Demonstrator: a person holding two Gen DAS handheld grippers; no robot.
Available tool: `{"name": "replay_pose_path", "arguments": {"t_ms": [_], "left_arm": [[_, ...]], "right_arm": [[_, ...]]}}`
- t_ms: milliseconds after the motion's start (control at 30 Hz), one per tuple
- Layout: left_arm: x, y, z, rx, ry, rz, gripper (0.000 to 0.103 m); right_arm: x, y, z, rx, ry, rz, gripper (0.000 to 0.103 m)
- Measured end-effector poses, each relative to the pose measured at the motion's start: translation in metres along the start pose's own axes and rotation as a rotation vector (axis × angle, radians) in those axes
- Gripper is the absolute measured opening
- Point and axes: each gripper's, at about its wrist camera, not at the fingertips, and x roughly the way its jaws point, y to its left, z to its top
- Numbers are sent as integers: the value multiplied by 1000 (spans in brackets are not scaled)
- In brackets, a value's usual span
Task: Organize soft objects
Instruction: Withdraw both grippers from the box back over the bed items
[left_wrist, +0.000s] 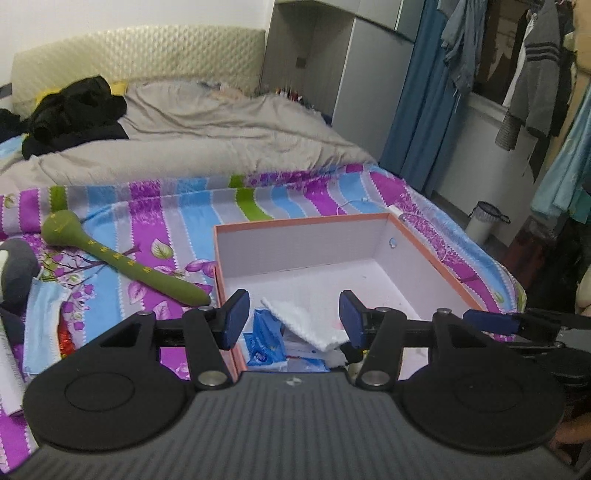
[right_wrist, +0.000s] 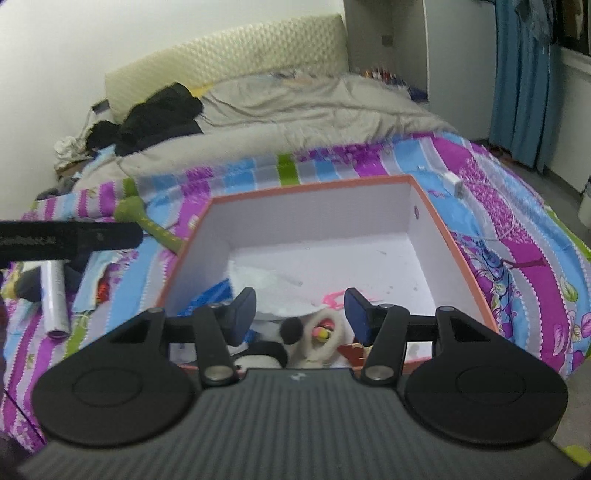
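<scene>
An open orange-rimmed box with a white inside sits on the striped bedsheet. Inside it lie a white cloth, a blue packet and a panda plush with a white ring. My left gripper is open over the box's near left corner. My right gripper is open and empty just above the plush at the box's near edge. A green stuffed mallet lies left of the box. A blue face mask and a grey plush lie further left.
A grey duvet and black clothes cover the far half of the bed. A silver roll lies at the left. A white charger lies right of the box. Blue curtains, hanging clothes and a bin stand at the right.
</scene>
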Motion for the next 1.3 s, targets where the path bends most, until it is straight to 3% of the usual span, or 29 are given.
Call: {"name": "replay_pose_path", "arguments": {"t_ms": [267,733,1167,1300], "left_arm": [[-70,20,-28,-76,-102,-1,60],[-142,51,-87,-142,-151,57,60],[-173,73,-136,-174,-125,124,60],[-165,88,-151,-204,-74,160,60]], "right_arm": [[-36,28,-16,-21,-81,31,56],[-67,77,-48,-73,-134,114,56],[-72,117,-86,-138,-75,206,56],[-66,129,-96,-154,-44,227,56]]}}
